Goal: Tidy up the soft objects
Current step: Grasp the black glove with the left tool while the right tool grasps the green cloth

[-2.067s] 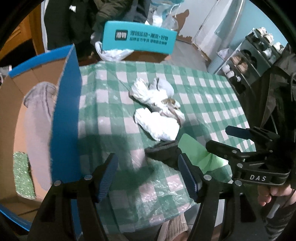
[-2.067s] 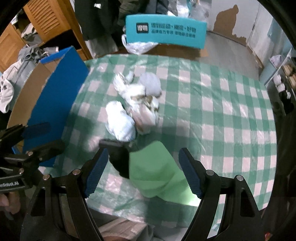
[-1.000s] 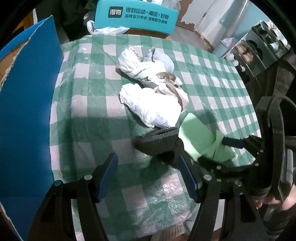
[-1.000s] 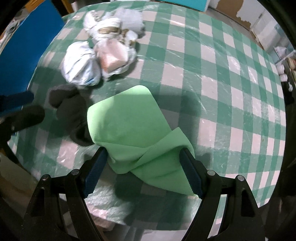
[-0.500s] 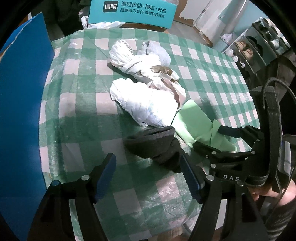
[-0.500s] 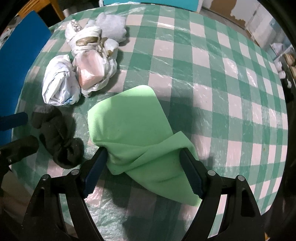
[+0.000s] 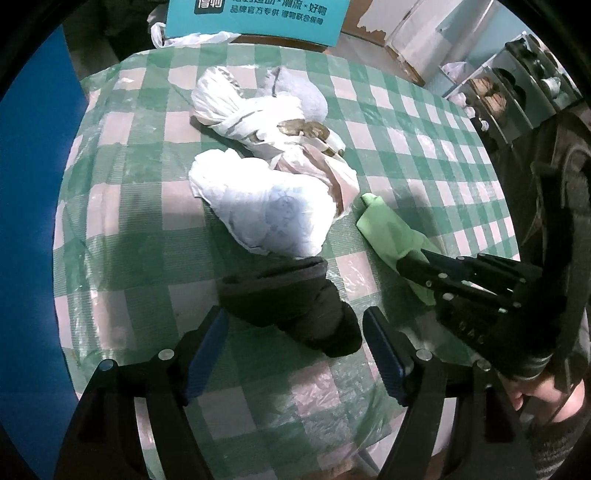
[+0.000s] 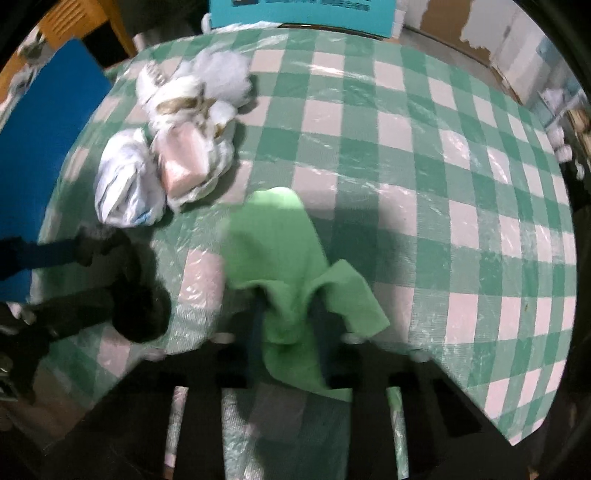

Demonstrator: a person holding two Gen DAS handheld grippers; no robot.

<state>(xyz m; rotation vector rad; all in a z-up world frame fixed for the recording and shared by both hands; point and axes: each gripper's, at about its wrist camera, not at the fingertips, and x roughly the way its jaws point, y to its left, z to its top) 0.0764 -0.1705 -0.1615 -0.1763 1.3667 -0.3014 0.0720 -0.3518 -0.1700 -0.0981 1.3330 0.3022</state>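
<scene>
A crumpled green cloth [image 8: 273, 240] lies on the green-and-white checked table [image 8: 443, 184]. My right gripper [image 8: 288, 332] is shut on the cloth's near fold, which bunches up between its fingers. In the left wrist view the same grip shows at the cloth's [image 7: 384, 229] right end. A black sock [image 7: 288, 299] lies curled just left of the cloth. My left gripper [image 7: 295, 332] hangs over the sock's near end with its jaws opening. The sock sits between the blue pads [image 7: 207, 343] and neither pad touches it.
White bagged bundles [image 7: 266, 214] and a grey fluffy item [image 8: 221, 74] lie heaped behind the sock. A blue cardboard box wall [image 7: 29, 221] stands along the table's left edge. A teal box [image 7: 258, 14] is beyond the far edge and a shoe rack [image 7: 517, 74] at far right.
My right gripper has gone from open around the green cloth to shut on it, gathering the fabric. My left gripper has come down closer over the black sock.
</scene>
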